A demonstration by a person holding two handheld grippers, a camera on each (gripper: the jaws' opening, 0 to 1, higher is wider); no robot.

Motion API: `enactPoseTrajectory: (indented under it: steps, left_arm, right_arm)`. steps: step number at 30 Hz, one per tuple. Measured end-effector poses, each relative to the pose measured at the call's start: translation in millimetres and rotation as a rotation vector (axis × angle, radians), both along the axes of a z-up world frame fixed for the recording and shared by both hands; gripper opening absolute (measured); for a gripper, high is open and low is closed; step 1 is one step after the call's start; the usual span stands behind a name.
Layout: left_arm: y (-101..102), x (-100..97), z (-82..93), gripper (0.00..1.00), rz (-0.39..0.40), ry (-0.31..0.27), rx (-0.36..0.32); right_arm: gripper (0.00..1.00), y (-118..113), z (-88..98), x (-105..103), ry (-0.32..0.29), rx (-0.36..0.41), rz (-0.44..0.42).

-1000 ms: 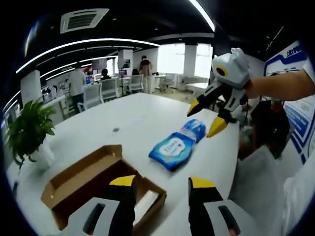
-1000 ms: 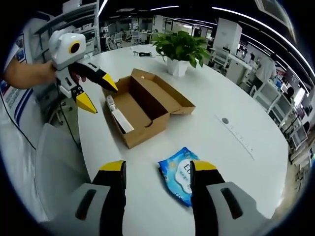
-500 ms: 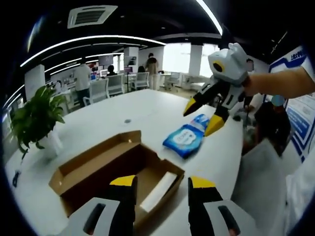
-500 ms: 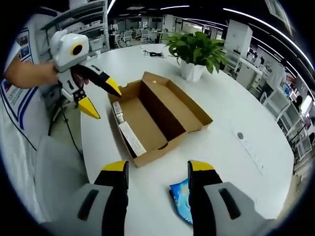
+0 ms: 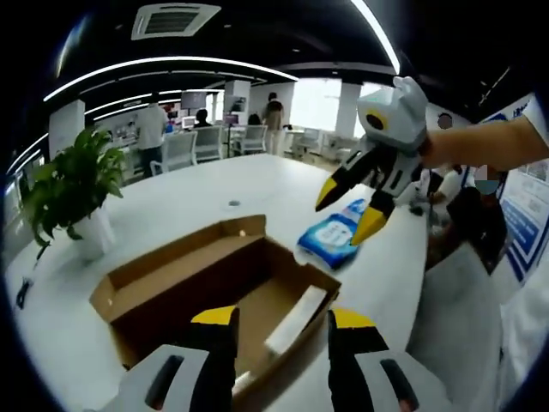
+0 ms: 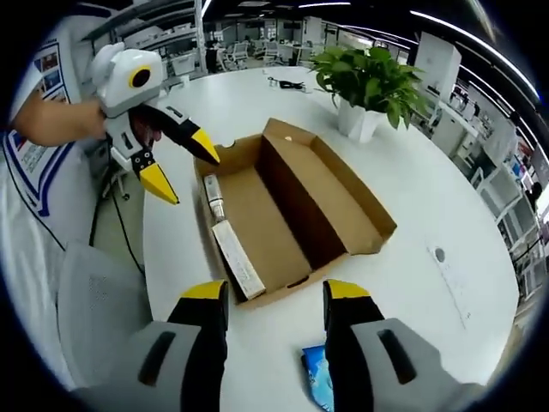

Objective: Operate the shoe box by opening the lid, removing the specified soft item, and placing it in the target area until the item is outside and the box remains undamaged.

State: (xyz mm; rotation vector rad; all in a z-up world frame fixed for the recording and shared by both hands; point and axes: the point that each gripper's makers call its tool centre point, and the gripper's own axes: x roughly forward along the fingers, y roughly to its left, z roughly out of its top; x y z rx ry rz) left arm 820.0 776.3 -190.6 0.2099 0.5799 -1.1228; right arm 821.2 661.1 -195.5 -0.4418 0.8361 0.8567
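While both cameras sit closer over the shoe box (image 6: 283, 215) than a second ago, the box itself lies where it did on the white table (image 6: 412, 197), lid flap folded back, mouth open. Inside, against the near wall, I see a flat white packet (image 6: 238, 258) and a small tube (image 6: 214, 193) beyond it. The blue wet-wipes pack (image 5: 333, 239) lies outside the box on the tabletop; in my right gripper view it has slid down to the bottom edge (image 6: 317, 378). My left gripper (image 6: 174, 166) hangs beside the box's end, jaws spread, empty. My right gripper (image 5: 345, 215) hovers over the wipes, jaws parted, holding nothing. Potted plant (image 6: 371, 81) stands past the box.
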Motion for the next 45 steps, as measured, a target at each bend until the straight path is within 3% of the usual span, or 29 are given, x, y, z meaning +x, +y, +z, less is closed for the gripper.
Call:
enactPoseTrajectory:
  steps: [5, 12, 17, 20, 29, 33, 45]
  left_arm:
    - [8.0, 5.5, -10.3, 0.42, 0.011, 0.024, 0.0]
    - [17.5, 10.8, -11.0, 0.42, 0.037, 0.04, -0.019]
    - [24.9, 10.7, -13.2, 0.42, 0.056, 0.055, -0.032]
    - [26.9, 8.6, -16.9, 0.42, 0.069, 0.073, -0.039]
    - [30.4, 10.0, -22.0, 0.42, 0.089, 0.095, -0.061]
    - [31.2, 13.9, -20.5, 0.42, 0.105, 0.101, -0.081]
    - [34.5, 17.5, -22.9, 0.42, 0.138, 0.122, -0.111]
  right_arm:
    - [0.4, 11.3, -12.8, 5.6, 0.041, -0.012, 0.071]
    - [0.39, 25.2, -28.1, 2.7, 0.105, -0.051, 0.215]
    - [0.27, 38.8, -38.7, -4.7, 0.171, -0.067, 0.335]
    - [0.26, 45.5, -46.4, -7.1, 0.223, -0.074, 0.38]
    - [0.26, 47.7, -60.3, -2.2, 0.272, -0.113, 0.438]
    - [0.25, 44.3, -67.4, -7.8, 0.323, -0.132, 0.473]
    - [0.24, 40.7, -88.5, -10.2, 0.373, -0.195, 0.533]
